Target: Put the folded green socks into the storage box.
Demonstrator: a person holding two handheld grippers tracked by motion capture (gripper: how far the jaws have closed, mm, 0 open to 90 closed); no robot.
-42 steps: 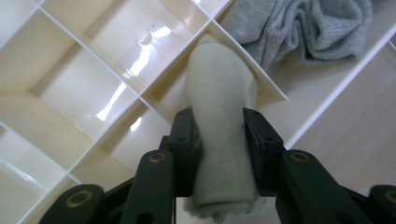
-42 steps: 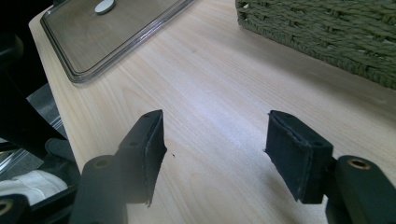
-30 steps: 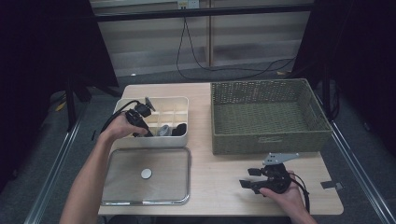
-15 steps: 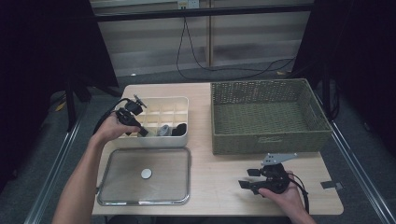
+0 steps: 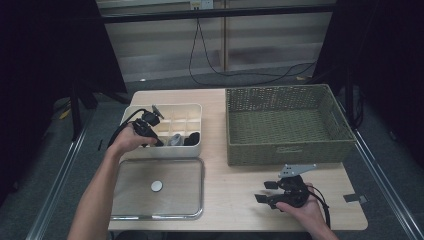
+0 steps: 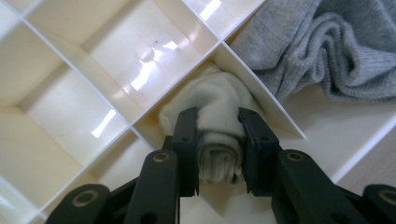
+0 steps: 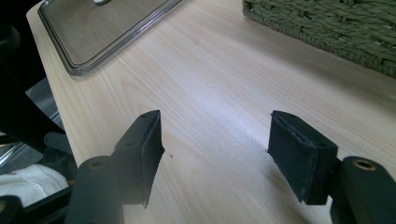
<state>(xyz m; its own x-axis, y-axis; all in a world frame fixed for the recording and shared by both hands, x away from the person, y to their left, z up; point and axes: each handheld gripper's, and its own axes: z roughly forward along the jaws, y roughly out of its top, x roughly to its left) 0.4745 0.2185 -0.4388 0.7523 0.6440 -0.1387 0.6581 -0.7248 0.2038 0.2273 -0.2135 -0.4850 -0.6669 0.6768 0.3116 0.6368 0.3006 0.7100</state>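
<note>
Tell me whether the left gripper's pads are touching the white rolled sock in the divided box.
Touching. In the left gripper view, the left gripper has just been closing, and both pads press the sides of the white rolled sock lying in its compartment.

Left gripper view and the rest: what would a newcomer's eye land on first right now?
First, the left gripper, its jaws just closed on a rolled cream sock in a cell of the white divided box, beside a grey sock. Next, the big woven basket at the table's far right. The right gripper rests open over bare wood, near the clear lid.
</note>
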